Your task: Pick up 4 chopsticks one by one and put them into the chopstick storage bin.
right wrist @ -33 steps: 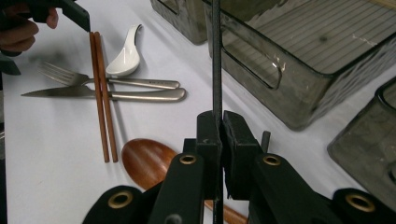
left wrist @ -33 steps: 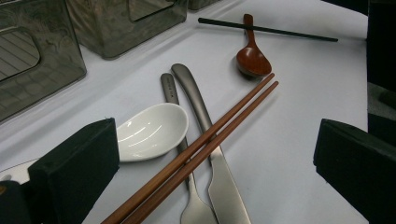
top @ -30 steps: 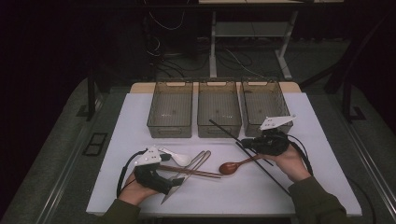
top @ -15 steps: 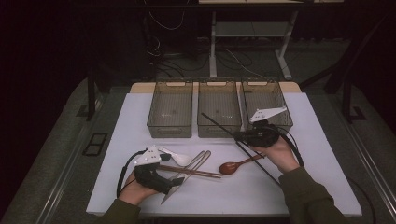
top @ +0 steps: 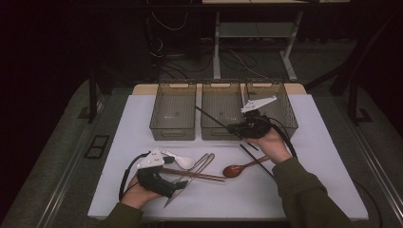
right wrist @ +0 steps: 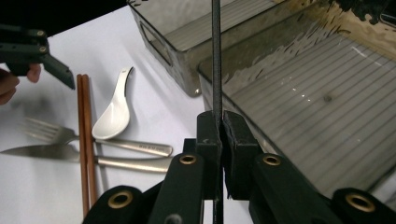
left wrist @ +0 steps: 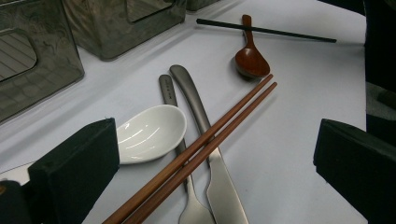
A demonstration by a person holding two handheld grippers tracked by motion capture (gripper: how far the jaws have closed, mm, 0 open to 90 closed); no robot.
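Note:
My right gripper (top: 236, 127) (right wrist: 222, 123) is shut on a thin black chopstick (top: 213, 118) (right wrist: 216, 56). It holds the stick slanted above the front wall of the middle bin (top: 220, 133). A second black chopstick (top: 256, 161) (left wrist: 266, 30) lies on the white table beside a red-brown wooden spoon (top: 236, 169) (left wrist: 251, 60). My left gripper (top: 175, 188) (left wrist: 212, 144) rests open at the near left. Its jaws frame a white ceramic spoon (top: 179, 161) (left wrist: 149, 133), a pair of brown chopsticks (top: 195, 174) (left wrist: 219, 128), a knife (left wrist: 196, 102) and a fork (left wrist: 166, 88).
Three smoky see-through bins stand in a row at the back: the left bin (top: 173, 130), the middle one and the right bin (top: 285, 118). The white tabletop (top: 323, 156) ends in dark floor on all sides. Cables trail from both grippers.
My right hand has lifted and moved away and to the left, toward the bins, carrying the black chopstick. The other black chopstick stays on the table. My left hand has kept still.

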